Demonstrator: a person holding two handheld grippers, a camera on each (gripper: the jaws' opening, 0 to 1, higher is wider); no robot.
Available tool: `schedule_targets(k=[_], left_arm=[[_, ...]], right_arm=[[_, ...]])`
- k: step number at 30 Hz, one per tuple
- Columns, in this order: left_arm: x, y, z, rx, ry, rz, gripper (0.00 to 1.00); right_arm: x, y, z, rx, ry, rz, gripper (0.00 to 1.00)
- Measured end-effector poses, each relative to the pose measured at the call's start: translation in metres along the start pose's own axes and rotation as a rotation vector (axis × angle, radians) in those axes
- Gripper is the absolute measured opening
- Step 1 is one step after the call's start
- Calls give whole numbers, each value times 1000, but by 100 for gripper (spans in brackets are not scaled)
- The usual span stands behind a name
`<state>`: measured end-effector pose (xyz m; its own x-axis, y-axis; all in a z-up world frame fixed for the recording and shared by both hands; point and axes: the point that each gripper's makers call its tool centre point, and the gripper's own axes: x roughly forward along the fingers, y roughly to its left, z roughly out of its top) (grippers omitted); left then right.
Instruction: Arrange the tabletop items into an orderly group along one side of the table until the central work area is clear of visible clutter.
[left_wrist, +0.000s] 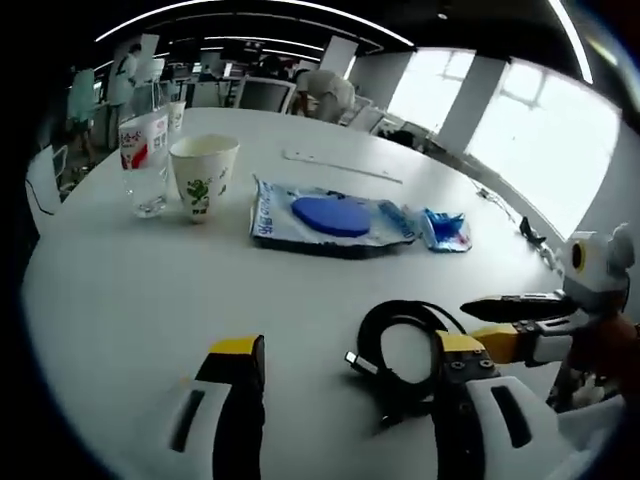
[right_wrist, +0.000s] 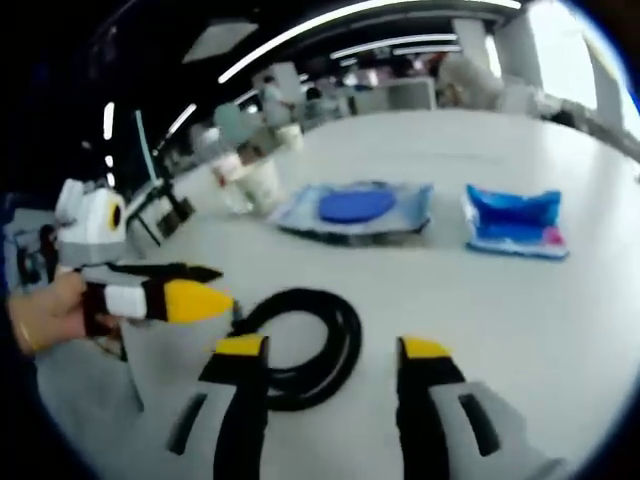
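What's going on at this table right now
A person is tidying a white table with handheld tongs in each hand. Both tongs are open and empty, closing in on a coiled black cable near the table's edge: the left tongs sit beside it, the right tongs frame it. Farther back lie a paper cup, a glass, a plastic bag with a blue disc and a small blue packet.

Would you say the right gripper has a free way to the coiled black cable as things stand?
Probably yes. The right gripper is open, with the black cable lying on the bare table just ahead of its jaws. The left gripper sits beside the coil, not across it.
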<state>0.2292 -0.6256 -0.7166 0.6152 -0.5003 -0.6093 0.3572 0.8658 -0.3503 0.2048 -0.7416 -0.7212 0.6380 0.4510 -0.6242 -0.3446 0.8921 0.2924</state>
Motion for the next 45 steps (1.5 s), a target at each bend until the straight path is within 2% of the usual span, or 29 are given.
schedule_targets(k=[4, 10, 11, 14, 28, 34, 35, 38, 41, 45], left_arm=[[2, -2, -10, -47, 28, -5, 60], [3, -9, -20, -122, 59, -18, 50], [4, -6, -16, -107, 35, -15, 49], [3, -9, -20, -145, 42, -18, 45], [3, -18, -30, -208, 64, -45, 26], [4, -23, -31, -254, 66, -68, 15], [5, -26, -31, -255, 66, -82, 16], [5, -24, -31, -241, 68, -67, 15], [5, -22, -31, -239, 71, -62, 14], [4, -22, -30, -240, 68, -65, 14]], right_arm=[[3, 0, -9, 16, 31, -16, 40], [5, 0, -13, 61, 47, -29, 34], [6, 0, -14, 60, 50, -31, 34], [7, 1, -13, 76, 33, -31, 31], [9, -3, -14, 74, 14, -49, 19], [9, -3, -12, 123, 7, -44, 16], [8, -3, -12, 134, 7, -41, 14], [7, -5, -12, 156, 8, -46, 12], [5, -8, -12, 160, 8, -55, 4], [4, -7, -12, 192, 7, -46, 1]])
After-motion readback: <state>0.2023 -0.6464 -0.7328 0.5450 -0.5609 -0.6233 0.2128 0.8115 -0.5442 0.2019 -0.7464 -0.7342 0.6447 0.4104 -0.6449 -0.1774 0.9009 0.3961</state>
